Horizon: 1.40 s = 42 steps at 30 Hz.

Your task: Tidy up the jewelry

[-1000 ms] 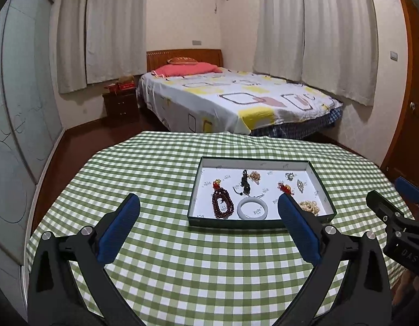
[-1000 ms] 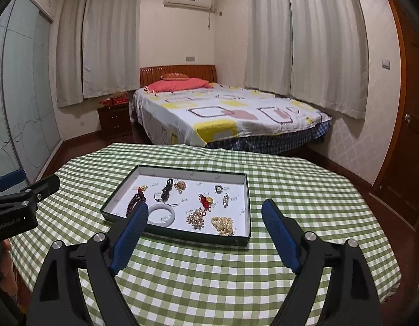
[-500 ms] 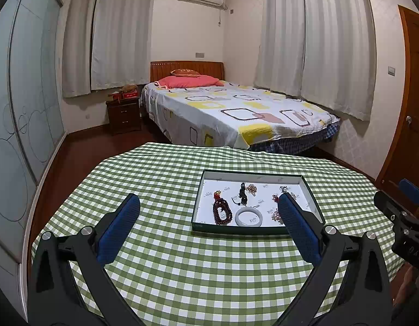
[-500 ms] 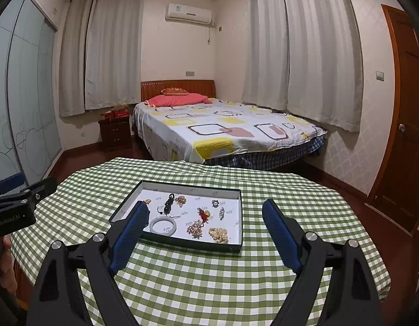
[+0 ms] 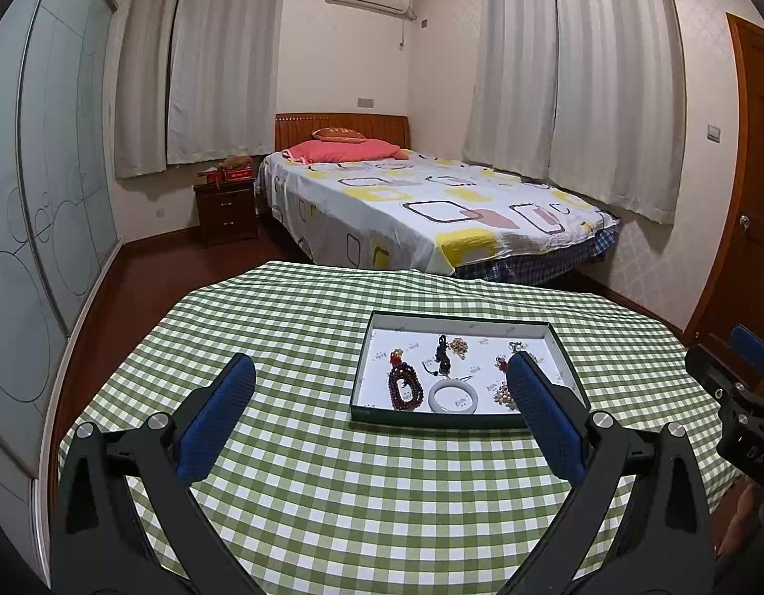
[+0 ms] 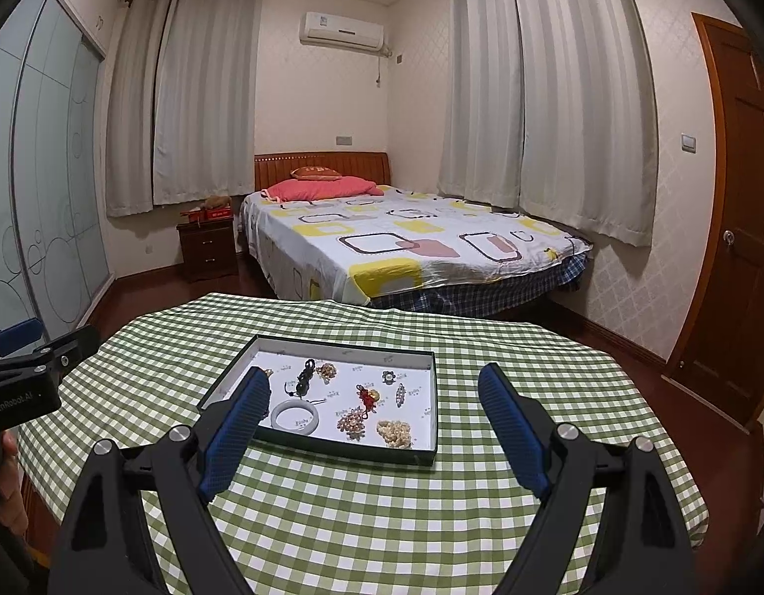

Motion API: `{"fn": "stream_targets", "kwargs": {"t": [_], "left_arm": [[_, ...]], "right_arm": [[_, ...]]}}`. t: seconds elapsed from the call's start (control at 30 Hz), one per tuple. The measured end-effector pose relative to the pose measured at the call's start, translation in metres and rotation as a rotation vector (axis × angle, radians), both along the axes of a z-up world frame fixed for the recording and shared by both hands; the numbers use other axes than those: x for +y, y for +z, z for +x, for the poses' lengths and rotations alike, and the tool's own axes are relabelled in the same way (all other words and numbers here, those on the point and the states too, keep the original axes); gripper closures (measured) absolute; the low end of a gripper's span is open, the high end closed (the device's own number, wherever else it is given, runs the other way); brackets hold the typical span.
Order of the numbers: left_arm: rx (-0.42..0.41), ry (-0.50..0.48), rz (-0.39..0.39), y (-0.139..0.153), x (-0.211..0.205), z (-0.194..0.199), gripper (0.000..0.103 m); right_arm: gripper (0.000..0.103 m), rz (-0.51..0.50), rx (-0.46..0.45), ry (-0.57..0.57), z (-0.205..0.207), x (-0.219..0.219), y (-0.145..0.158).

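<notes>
A dark green tray (image 5: 434, 419) with a white floor sits on the checked table and also shows in the right wrist view (image 6: 332, 450). In it lie a pale jade bangle (image 5: 453, 396), dark red prayer beads (image 5: 405, 389), a black pendant (image 5: 442, 353) and several small beaded and gold pieces. The bangle (image 6: 296, 415) and a red knot charm (image 6: 367, 395) also show in the right wrist view. My left gripper (image 5: 379, 419) is open and empty, held back above the table before the tray. My right gripper (image 6: 374, 439) is open and empty, also short of the tray.
The table wears a green and white checked cloth (image 5: 332, 486) and its edges fall away on all sides. Behind it stand a bed (image 5: 421, 208), a dark nightstand (image 5: 226, 210), curtains and a wooden door (image 6: 734, 228) at right.
Both grippers have drawn back and risen, so the tray looks smaller and farther. Both stay open and empty.
</notes>
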<state>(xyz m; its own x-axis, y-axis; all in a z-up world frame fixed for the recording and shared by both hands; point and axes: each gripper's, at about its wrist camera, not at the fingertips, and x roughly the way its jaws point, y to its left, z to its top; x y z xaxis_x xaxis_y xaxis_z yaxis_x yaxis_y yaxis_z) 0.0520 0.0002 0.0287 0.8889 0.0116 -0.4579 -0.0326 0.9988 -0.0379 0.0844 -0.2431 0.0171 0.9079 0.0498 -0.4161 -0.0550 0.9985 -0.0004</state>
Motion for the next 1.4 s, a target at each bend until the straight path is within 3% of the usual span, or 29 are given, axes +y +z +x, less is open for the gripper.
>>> {"fn": "stream_targets", "kwargs": {"t": [1.4], "left_arm": [[-0.002,0.009,-0.001,0.0013,0.0007,-0.0004,0.004]], "right_arm": [[0.019,0.001,0.004,0.002,-0.0013,0.0031,-0.0036]]}}
